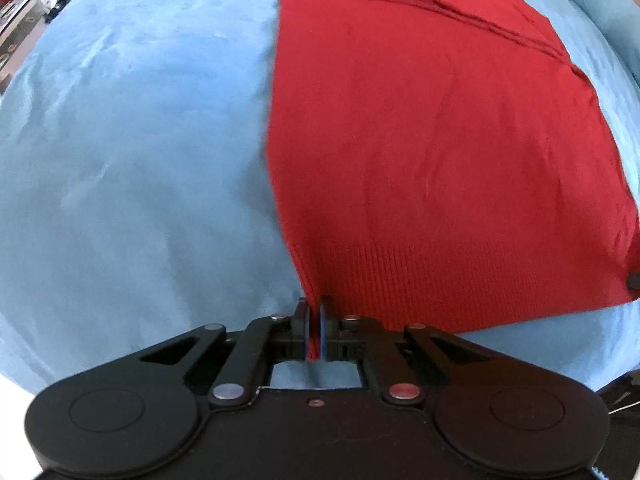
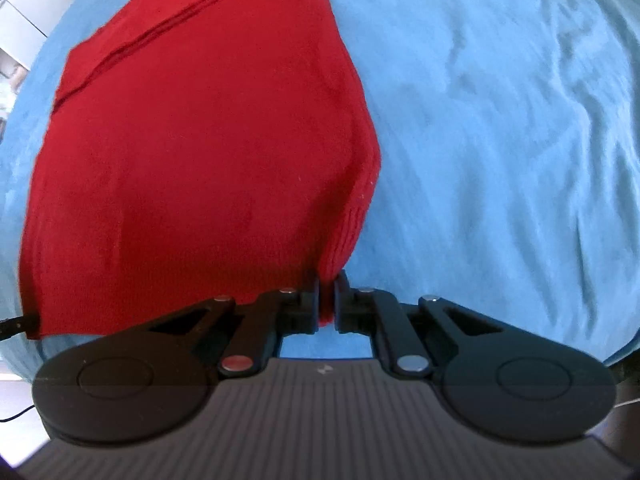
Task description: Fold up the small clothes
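Note:
A red knit garment lies spread on a light blue bed cover. My left gripper is shut on the garment's near left hem corner, red cloth pinched between its pads. In the right wrist view the same red garment fills the left half. My right gripper is shut on its near right hem corner, where the ribbed edge bunches into the jaws. A fold seam runs across the garment's far part in both views.
The blue bed cover stretches wide to either side, with soft wrinkles. A dark tip of the other gripper shows at the garment's right hem corner. Room clutter lies beyond the far left edge.

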Demonstrator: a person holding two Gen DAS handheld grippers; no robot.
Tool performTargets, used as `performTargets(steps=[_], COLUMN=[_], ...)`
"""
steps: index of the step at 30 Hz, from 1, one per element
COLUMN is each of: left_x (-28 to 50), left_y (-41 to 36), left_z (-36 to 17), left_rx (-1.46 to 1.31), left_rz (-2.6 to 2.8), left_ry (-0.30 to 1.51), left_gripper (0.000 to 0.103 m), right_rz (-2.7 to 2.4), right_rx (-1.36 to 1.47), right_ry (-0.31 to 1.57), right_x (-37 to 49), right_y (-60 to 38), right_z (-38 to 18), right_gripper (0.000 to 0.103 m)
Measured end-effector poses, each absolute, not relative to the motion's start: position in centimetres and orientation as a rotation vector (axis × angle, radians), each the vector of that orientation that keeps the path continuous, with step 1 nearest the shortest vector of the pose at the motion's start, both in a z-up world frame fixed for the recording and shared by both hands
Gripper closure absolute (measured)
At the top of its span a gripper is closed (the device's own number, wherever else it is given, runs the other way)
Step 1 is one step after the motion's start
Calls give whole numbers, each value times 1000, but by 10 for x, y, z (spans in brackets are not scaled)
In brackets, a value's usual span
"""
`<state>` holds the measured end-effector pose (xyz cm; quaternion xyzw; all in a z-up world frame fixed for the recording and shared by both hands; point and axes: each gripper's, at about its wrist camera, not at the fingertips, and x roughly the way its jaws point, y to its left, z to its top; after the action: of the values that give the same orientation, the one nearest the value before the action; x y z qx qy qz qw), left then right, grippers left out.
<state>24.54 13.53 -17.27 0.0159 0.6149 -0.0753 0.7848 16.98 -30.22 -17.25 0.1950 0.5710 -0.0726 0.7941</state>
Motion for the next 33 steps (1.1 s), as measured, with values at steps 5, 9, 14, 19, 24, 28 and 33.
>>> performTargets(steps=[5, 9, 14, 19, 24, 28, 33], left_x=[253, 270, 316, 390, 489, 562, 628], left_y=[144, 141, 145, 140, 121, 97, 79], left_z=[-124, -76, -21, 10, 17, -17, -95], left_rx=[-69, -145, -278, -331, -320, -309, -318], left_rz=[-132, -118, -70, -69, -81, -67, 22], left_ry=[1308, 1257, 1134, 1004, 891, 839, 888], left_gripper=[99, 99, 99, 99, 99, 99, 99], right_rz=[-69, 4, 55, 83, 103, 83, 40], right_rx=[479, 558, 621, 659, 627, 580, 534], right_ry=[1193, 1156, 1073, 968, 881, 857, 859], right_x=[177, 196, 246, 329, 427, 496, 566], right_y=[-322, -337, -359, -385, -398, -400, -395], right_z=[-133, -86, -25, 14, 23, -7, -81], right_gripper=[81, 82, 82, 82, 82, 82, 82])
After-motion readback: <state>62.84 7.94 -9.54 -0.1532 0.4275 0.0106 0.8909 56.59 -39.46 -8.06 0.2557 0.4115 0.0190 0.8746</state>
